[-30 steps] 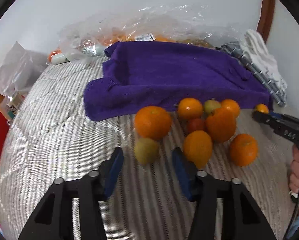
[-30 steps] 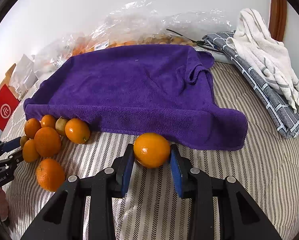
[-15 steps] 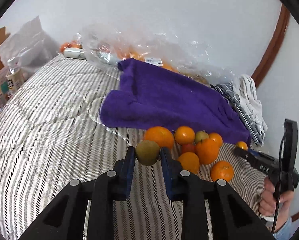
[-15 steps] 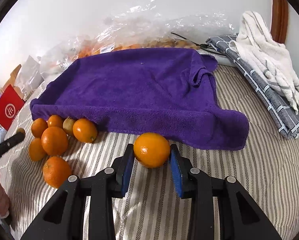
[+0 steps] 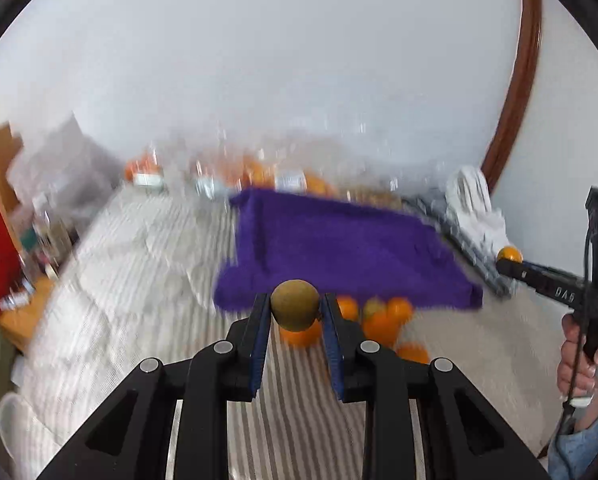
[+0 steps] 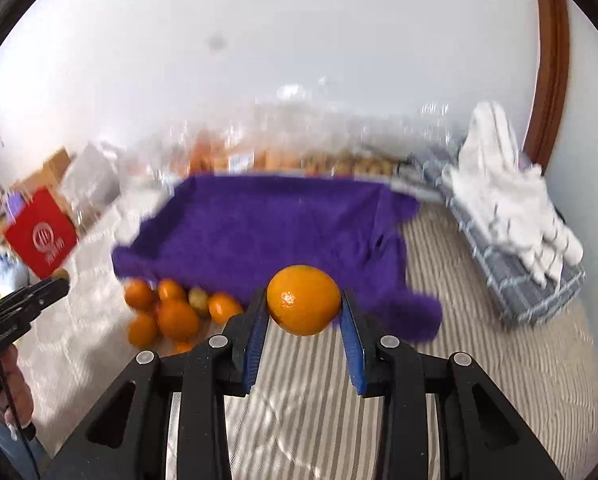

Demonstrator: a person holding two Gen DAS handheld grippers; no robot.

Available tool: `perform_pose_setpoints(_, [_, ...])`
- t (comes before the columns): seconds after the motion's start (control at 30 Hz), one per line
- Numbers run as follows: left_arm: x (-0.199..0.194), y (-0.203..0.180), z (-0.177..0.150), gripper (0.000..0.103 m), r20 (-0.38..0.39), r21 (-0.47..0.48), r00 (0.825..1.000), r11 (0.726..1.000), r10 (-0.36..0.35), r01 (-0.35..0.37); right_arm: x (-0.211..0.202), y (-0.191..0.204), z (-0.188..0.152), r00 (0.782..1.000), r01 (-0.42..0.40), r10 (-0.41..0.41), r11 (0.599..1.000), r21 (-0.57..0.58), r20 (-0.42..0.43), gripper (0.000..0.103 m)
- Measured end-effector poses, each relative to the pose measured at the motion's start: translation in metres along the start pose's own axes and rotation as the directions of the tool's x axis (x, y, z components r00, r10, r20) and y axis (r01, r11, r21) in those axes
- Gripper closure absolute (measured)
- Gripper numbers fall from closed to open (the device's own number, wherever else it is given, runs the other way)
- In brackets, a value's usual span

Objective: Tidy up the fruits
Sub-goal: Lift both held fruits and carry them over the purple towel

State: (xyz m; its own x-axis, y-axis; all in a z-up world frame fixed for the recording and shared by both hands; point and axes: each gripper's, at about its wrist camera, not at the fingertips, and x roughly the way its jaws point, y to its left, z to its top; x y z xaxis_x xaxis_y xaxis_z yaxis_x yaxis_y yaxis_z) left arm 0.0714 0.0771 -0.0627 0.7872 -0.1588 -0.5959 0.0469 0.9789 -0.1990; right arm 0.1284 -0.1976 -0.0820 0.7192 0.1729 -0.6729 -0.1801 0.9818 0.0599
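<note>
My left gripper (image 5: 295, 307) is shut on a greenish-brown round fruit (image 5: 295, 305) and holds it above the striped bed. My right gripper (image 6: 304, 301) is shut on an orange (image 6: 304, 300), also lifted; it shows in the left wrist view (image 5: 509, 257) at the right. A purple towel (image 5: 339, 256), draped like a shallow tray, lies beyond both; it also shows in the right wrist view (image 6: 267, 224). A pile of oranges (image 6: 167, 312) with one greenish fruit lies against its near edge, partly hidden behind my left fingers (image 5: 383, 320). Both views are blurred.
A clear plastic bag of fruit (image 6: 259, 148) lies against the wall behind the towel. Folded grey checked cloth with a white towel (image 6: 511, 196) sits at the right. A red bag (image 6: 43, 236) and boxes stand left. My left gripper (image 6: 27, 300) shows at the left edge.
My left gripper closed on the greenish fruit and lifted it off the bed. My right gripper rose with the orange. Both views have tilted up and back from the towel.
</note>
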Motion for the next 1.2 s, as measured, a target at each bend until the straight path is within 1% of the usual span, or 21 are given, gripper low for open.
perform_pose_setpoints(0.1, [0.0,-0.005,0.031,0.078,0.037,-0.011,0.999,1.0,0.007,-0.006,0.002,0.007,0.02,0.998,0.042,-0.041,0.999,-0.022,0.05,0.068])
perform_pose_setpoints(0.13, [0.004,-0.005,0.041,0.078,0.05,-0.018,0.999,1.0,0.021,-0.02,0.005,0.008,0.028,0.997,0.051,-0.05,0.998,-0.023,0.064,0.068])
perform_pose_setpoints(0.2, [0.016,-0.008,0.055,0.078,0.071,-0.033,0.996,0.998,0.049,-0.047,0.012,0.01,0.037,0.996,0.039,-0.038,0.999,-0.012,0.077,0.068])
perform_pose_setpoints(0.27, [0.03,-0.011,0.064,0.078,0.095,-0.048,0.995,0.998,0.037,-0.033,0.022,0.009,0.046,0.996,0.01,-0.012,1.0,0.021,0.084,0.068])
perform_pose_setpoints(0.33, [0.051,-0.015,0.07,0.078,0.109,-0.056,0.993,0.998,0.047,-0.042,0.038,0.011,0.055,0.997,-0.016,0.012,0.999,0.045,0.078,0.068])
perform_pose_setpoints(0.4, [0.074,-0.015,0.077,0.078,0.111,-0.072,0.992,0.996,0.059,-0.051,0.053,0.016,0.065,0.997,-0.009,0.006,0.999,0.042,0.071,0.068])
perform_pose_setpoints(0.47, [0.097,-0.012,0.081,0.078,0.106,-0.109,0.993,0.993,0.057,-0.046,0.065,0.017,0.074,0.997,0.006,-0.009,0.999,0.035,0.071,0.068])
perform_pose_setpoints(0.53, [0.117,-0.007,0.077,0.078,0.085,-0.126,0.994,0.99,0.068,-0.057,0.079,0.015,0.079,0.998,-0.001,-0.001,1.0,0.031,0.066,0.068])
perform_pose_setpoints(0.63, [0.143,0.002,0.061,0.078,0.041,-0.14,0.995,0.986,0.093,-0.086,0.098,0.009,0.069,0.999,0.015,-0.016,1.0,0.019,0.048,0.068])
perform_pose_setpoints(0.7, [0.161,0.012,0.048,0.078,-0.031,-0.155,0.993,0.981,0.116,-0.119,0.112,0.001,0.06,1.0,0.015,-0.016,0.999,0.036,0.021,0.068])
perform_pose_setpoints(0.77, [0.171,0.021,0.041,0.078,-0.082,-0.192,0.992,0.975,0.094,-0.108,0.127,-0.008,0.052,0.999,-0.007,0.01,0.995,0.096,-0.033,0.068])
perform_pose_setpoints(0.83, [0.176,0.026,0.038,0.078,-0.108,-0.22,0.991,0.97,0.08,-0.102,0.135,-0.011,0.05,0.998,-0.023,0.029,0.993,0.115,-0.055,0.068])
perform_pose_setpoints(0.93, [0.18,0.026,0.034,0.078,-0.118,-0.213,0.99,0.971,0.081,-0.105,0.142,-0.01,0.047,0.998,-0.002,0.008,0.996,0.093,-0.059,0.068])
perform_pose_setpoints(1.03, [0.18,0.016,0.032,0.078,-0.107,-0.168,0.988,0.977,0.114,-0.131,0.15,-0.012,0.041,0.998,0.017,-0.012,0.997,0.072,-0.067,0.068])
perform_pose_setpoints(1.07, [0.18,0.012,0.031,0.078,-0.109,-0.152,0.989,0.981,0.101,-0.117,0.154,-0.014,0.039,0.997,0.017,-0.011,0.997,0.079,-0.075,0.068])
perform_pose_setpoints(1.13, [0.184,0.008,0.03,0.078,-0.119,-0.153,0.99,0.984,0.072,-0.09,0.159,-0.018,0.034,0.996,-0.012,0.023,0.992,0.124,-0.091,0.068])
perform_pose_setpoints(1.2, [0.185,0.006,0.029,0.078,-0.127,-0.151,0.99,0.985,0.068,-0.087,0.163,-0.018,0.03,0.993,-0.031,0.047,0.99,0.141,-0.111,0.068])
